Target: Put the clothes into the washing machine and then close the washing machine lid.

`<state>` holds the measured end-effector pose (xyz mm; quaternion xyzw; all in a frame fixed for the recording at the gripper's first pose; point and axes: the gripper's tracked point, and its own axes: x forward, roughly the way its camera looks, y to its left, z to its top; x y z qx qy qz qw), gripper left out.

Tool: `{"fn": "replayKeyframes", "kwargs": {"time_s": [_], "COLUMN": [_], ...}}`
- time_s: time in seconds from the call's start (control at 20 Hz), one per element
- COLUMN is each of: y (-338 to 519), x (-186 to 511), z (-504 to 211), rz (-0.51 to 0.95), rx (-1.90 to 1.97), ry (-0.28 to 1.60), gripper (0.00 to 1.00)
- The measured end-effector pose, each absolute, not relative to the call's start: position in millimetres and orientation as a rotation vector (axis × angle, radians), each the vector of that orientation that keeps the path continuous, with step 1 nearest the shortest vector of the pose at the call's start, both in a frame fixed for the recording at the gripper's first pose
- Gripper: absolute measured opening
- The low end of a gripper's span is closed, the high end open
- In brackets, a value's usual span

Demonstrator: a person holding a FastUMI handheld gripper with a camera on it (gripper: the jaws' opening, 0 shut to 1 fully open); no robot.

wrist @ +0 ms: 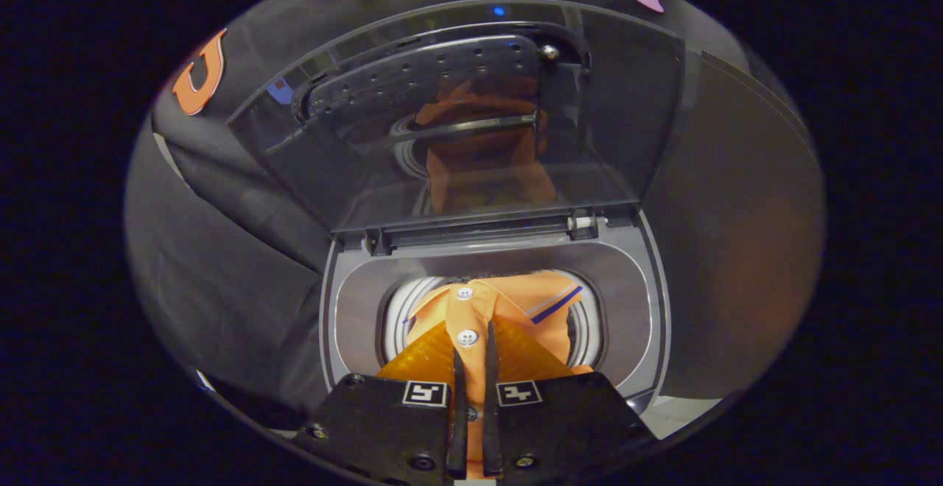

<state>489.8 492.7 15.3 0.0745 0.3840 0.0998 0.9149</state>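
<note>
The tool [472, 357] points down toward the open top of the washing machine [648, 309]; its two fingers [458, 405] stand almost pressed together, with only a narrow slit between them; they pinch the button placket of an orange shirt [516, 302] in that slit. One white button [467, 337] sits at the fingertips; a second white button [464, 292] lies just beyond them, nearer the collar. The shirt carries a dark blue stripe [556, 305] to the right of the placket; the garment hangs over the round drum opening [398, 317], its upper part spread across the mouth of the drum; how far the rest reaches inside cannot be told. The ribbed drum wall shows on both sides of the fabric. The grey top deck of the machine surrounds the opening. The lid [626, 125] stands raised behind the opening, hinged at the rear edge [582, 222]; it is a dark, see-through panel with a perforated inner plate [420, 77]; an orange reflection of the shirt shows in its surface. Black cloth hangs to the left of the machine.
</note>
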Motion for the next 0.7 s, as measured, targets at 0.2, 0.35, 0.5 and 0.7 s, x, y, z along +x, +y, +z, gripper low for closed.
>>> {"fn": "replayKeyframes", "kwargs": {"time_s": [0.2,0.35,0.5,0.7], "y": [497,498,498,496], "x": [488,488,485,482], "z": [13,13,10,18], "rz": [0.202,0.195,0.201,0.205], "rx": [0.154,0.156,0.151,0.134], "ry": [0.793,0.789,0.794,0.753], "gripper": [0.12,0.15,0.27,0.67]}}
